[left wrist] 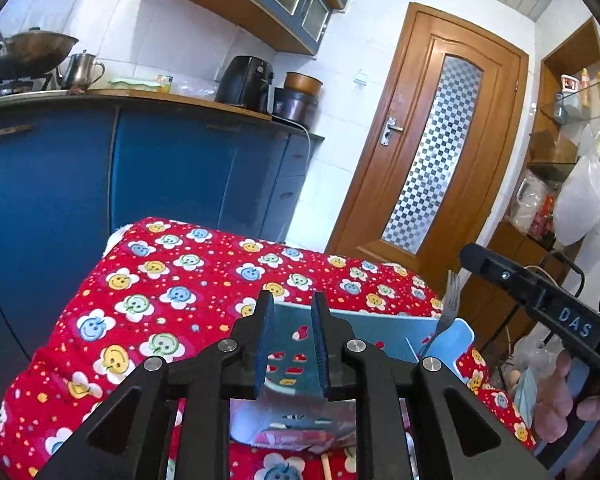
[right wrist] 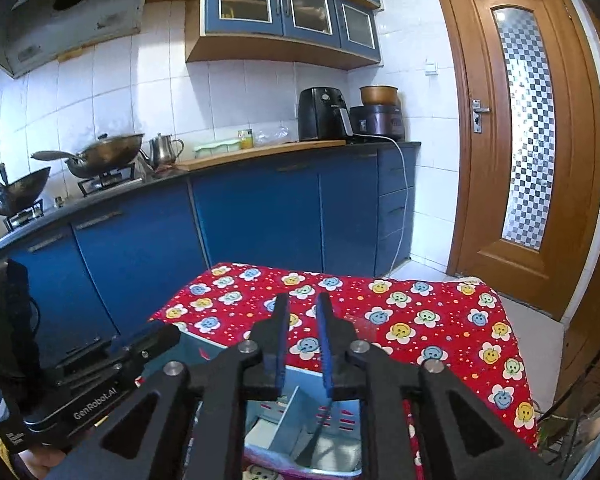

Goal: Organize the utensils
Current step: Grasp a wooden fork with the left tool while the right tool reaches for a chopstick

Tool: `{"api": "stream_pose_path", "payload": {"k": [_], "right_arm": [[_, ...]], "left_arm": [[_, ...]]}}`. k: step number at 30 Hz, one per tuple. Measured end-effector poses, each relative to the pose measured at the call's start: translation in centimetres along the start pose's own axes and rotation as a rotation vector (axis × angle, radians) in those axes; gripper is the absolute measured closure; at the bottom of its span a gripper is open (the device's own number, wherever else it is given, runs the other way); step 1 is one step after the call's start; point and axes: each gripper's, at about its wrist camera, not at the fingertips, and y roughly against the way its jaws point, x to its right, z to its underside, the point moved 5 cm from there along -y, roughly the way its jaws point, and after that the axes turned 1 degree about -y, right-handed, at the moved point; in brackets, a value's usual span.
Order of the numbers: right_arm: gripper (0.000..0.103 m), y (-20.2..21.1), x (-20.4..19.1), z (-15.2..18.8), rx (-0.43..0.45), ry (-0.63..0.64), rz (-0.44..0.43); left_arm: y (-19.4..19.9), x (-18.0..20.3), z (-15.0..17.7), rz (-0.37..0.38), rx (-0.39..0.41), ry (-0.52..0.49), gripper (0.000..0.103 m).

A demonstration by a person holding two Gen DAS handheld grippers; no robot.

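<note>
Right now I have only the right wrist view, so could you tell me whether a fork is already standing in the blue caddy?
Observer: Yes. In the left wrist view a fork stands in the blue caddy at its right end, tines up above the rim.
Operator: Thank you. Is anything loose on the near side of the caddy?
Observer: A pale wooden stick lies on the red cloth, just below the left gripper; only its tip shows.
</note>
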Motion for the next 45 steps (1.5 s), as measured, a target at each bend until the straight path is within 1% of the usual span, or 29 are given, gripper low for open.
{"api": "stream_pose_path", "payload": {"k": [8, 12, 16, 25, 29, 34, 37, 45], "right_arm": [[0.08, 2.5, -0.8, 0.3, 0.015, -0.015, 0.002], [0.08, 3.9, -1.0, 1.3, -0.015, -0.026, 0.022], [0.08, 5.2, -0.7, 2.6, -0.057, -0.057, 0.027], [0.079, 7.6, 0.1, 6.6, -0.145, -0.131, 0.046], [0.079, 8.4, 0.3, 9.0, -0.195, -0.163, 0.057], [0.079, 9.1, 0.4, 11.2, -0.242, -0.178, 0.074], [0.077, 9.6, 0.3, 12.5, -0.265, -0.188, 0.073], [0.076, 10.6, 1.1, 14.8, -0.308, -0.232, 0.077]], "left_arm": [[2.4, 0.6, 0.2, -0.032, 0.011, -0.072, 0.083], [4.1, 0.9, 0.4, -0.051, 0.024, -0.113, 0.081], [5.3, 0.9, 0.9, -0.054, 0.003, -0.132, 0.079], [6.7, 0.7, 3.4, -0.075, -0.1, -0.154, 0.079], [7.2, 0.5, 5.1, -0.053, -0.18, -0.145, 0.079], [7.9, 0.6, 7.2, -0.061, -0.251, -0.171, 0.079], [8.1, 0.7, 8.3, -0.058, -0.295, -0.184, 0.079], [8.2, 0.8, 10.9, -0.052, -0.411, -0.191, 0.079]]}}
